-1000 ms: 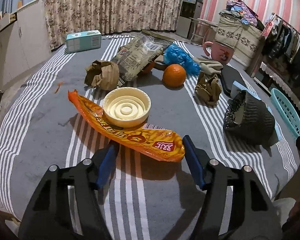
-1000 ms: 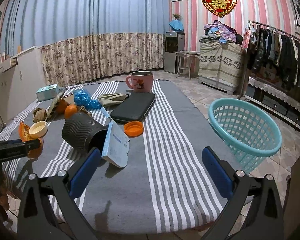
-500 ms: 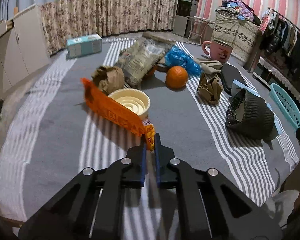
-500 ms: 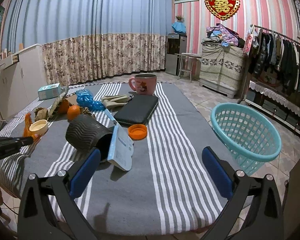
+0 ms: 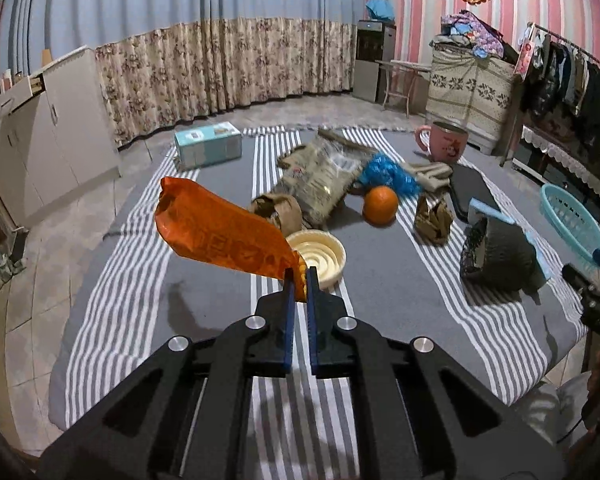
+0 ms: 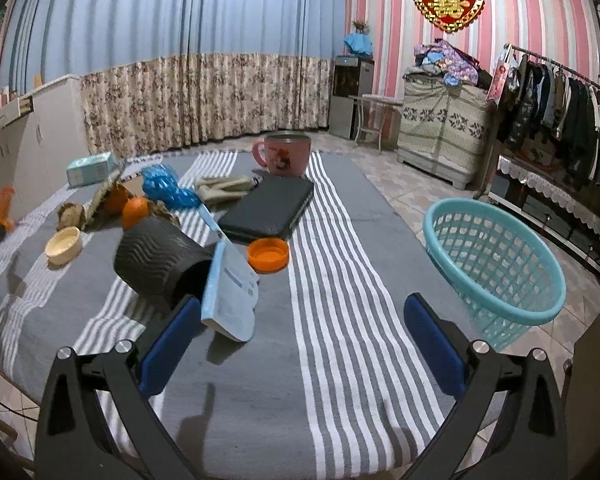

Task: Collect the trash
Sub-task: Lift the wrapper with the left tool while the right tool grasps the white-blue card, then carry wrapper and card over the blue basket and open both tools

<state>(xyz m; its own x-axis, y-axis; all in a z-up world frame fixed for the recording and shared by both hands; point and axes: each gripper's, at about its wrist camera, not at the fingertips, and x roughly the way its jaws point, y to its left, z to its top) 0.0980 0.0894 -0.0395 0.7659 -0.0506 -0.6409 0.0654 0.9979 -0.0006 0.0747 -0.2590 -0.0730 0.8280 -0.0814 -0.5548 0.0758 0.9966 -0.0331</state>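
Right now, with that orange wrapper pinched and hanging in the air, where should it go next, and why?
Probably across to the teal basket beside the table's far edge. The left tool is shut on one end of the orange wrapper, which hangs clear of the cream lid, so nothing seems to snag it.

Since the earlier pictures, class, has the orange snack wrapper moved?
Yes. The orange snack wrapper, pinched in the left gripper, has risen off the striped cloth; it now hangs beside the cream lid instead of under it.

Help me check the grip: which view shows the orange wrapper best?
The left wrist view: the orange wrapper fills mid-frame, pinched by the left gripper. The right wrist view shows only a blurred orange scrap at the left edge.
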